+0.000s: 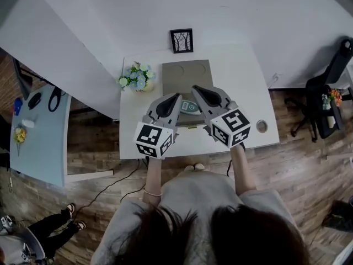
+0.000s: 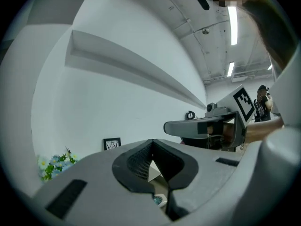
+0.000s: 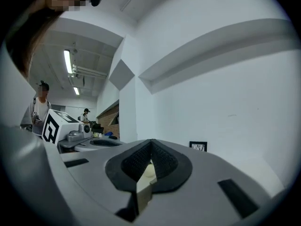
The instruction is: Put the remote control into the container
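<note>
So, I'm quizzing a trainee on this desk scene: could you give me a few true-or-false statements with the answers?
1. A framed picture stands beyond the container. True.
2. The flowers sit to the right of the container. False: they sit to its left.
3. The right claw is wide open. False: its jaws are shut.
4. The remote control shows between the left claw and the right claw. True.
5. The floor is carpeted. False: it is wooden planks.
</note>
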